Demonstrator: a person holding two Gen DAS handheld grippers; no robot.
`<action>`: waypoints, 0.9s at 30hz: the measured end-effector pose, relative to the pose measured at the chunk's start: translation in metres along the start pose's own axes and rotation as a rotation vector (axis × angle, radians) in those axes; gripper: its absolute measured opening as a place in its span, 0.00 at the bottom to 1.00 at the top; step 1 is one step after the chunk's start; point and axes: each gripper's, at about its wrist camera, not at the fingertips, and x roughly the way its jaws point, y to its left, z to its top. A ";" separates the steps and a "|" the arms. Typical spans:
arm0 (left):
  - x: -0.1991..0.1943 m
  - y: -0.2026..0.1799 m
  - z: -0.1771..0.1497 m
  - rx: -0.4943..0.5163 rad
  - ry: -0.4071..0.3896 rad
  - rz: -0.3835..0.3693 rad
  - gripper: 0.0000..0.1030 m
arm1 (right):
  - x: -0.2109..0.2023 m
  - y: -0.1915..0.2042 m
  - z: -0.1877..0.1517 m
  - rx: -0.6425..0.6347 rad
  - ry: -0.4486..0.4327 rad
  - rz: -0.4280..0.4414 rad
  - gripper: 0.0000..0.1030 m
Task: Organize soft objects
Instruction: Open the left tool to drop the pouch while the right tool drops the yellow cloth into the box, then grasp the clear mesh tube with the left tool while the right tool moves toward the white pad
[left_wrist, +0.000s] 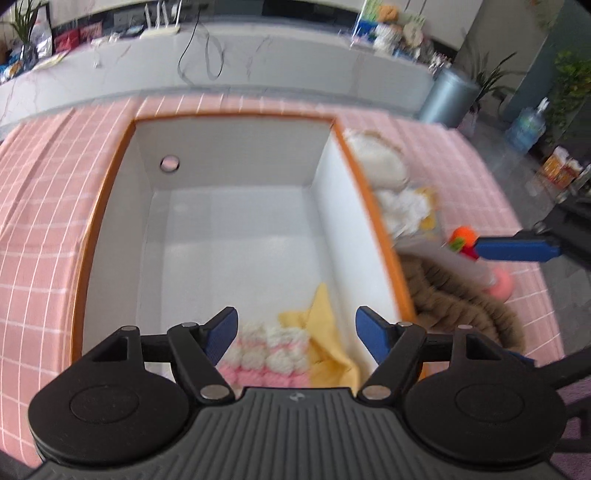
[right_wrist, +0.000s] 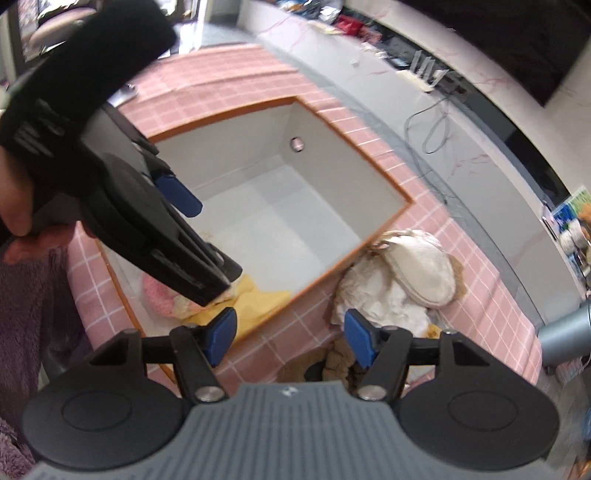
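Observation:
A white box with an orange rim (left_wrist: 110, 192) sits on the pink checked cloth. In its near corner lie a pink-and-white knitted piece (left_wrist: 266, 354) and a yellow cloth (left_wrist: 325, 321). My left gripper (left_wrist: 295, 325) hangs open just above them, holding nothing. In the right wrist view the same knit (right_wrist: 159, 295) and yellow cloth (right_wrist: 258, 299) lie under the left gripper's fingers (right_wrist: 179, 194). My right gripper (right_wrist: 290, 328) is open and empty over the tablecloth by the box's rim (right_wrist: 325, 275). Beside it lie white soft pieces (right_wrist: 417, 269) and a brown fuzzy item (right_wrist: 340, 362).
Outside the box's right wall lie white pieces (left_wrist: 384, 166), a brown fuzzy item (left_wrist: 461, 306), a grey strip (left_wrist: 443, 258), an orange toy (left_wrist: 463, 234) and a pink ball (left_wrist: 500, 284). A purple fuzzy cloth (right_wrist: 22, 295) lies at the left. A grey counter (left_wrist: 295, 66) stands behind.

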 end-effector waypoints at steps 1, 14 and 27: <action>-0.006 -0.005 0.001 0.015 -0.024 -0.009 0.83 | -0.004 -0.004 -0.005 0.024 -0.011 -0.008 0.63; -0.023 -0.089 0.007 0.240 -0.218 -0.226 0.75 | -0.046 -0.081 -0.097 0.500 -0.165 -0.159 0.58; 0.042 -0.143 -0.006 0.467 -0.148 -0.186 0.67 | 0.004 -0.109 -0.168 0.711 -0.130 -0.185 0.52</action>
